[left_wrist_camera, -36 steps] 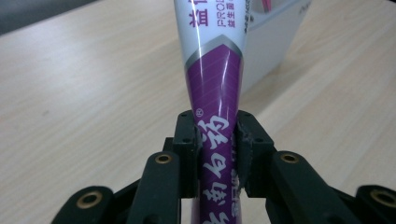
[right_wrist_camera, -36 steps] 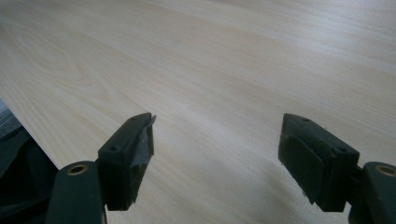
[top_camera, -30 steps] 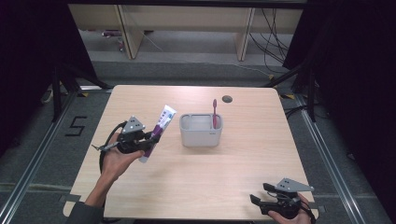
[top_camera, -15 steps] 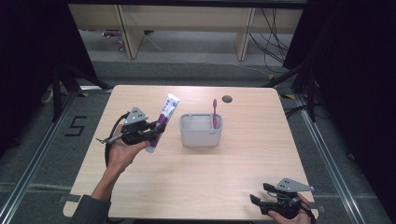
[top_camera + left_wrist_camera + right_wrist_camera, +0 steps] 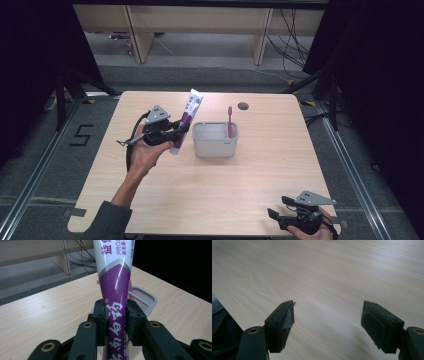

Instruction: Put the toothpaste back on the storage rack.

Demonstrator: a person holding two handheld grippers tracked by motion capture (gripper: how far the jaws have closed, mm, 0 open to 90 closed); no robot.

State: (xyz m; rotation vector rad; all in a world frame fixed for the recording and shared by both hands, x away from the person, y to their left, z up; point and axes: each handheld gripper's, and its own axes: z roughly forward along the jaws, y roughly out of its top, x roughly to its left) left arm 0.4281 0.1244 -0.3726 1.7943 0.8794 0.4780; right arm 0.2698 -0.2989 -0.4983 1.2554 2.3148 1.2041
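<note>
Toothpaste tube (image 5: 186, 121) clamped in left claw (image 5: 181, 131), held tilted above tabletop (image 5: 210, 190), just left of grey holder (image 5: 216, 141) containing pink toothbrush (image 5: 230, 119). Pads (image 5: 101, 320) pressed against tube's purple lower part. Right claw (image 5: 279, 210) held apart, unloaded, low over tabletop's near right corner.

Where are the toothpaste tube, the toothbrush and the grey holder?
toothpaste tube (image 5: 186, 122), high view, purple lower body.
toothbrush (image 5: 230, 120), high view, pink handle.
grey holder (image 5: 215, 147), high view, front wall.
</note>
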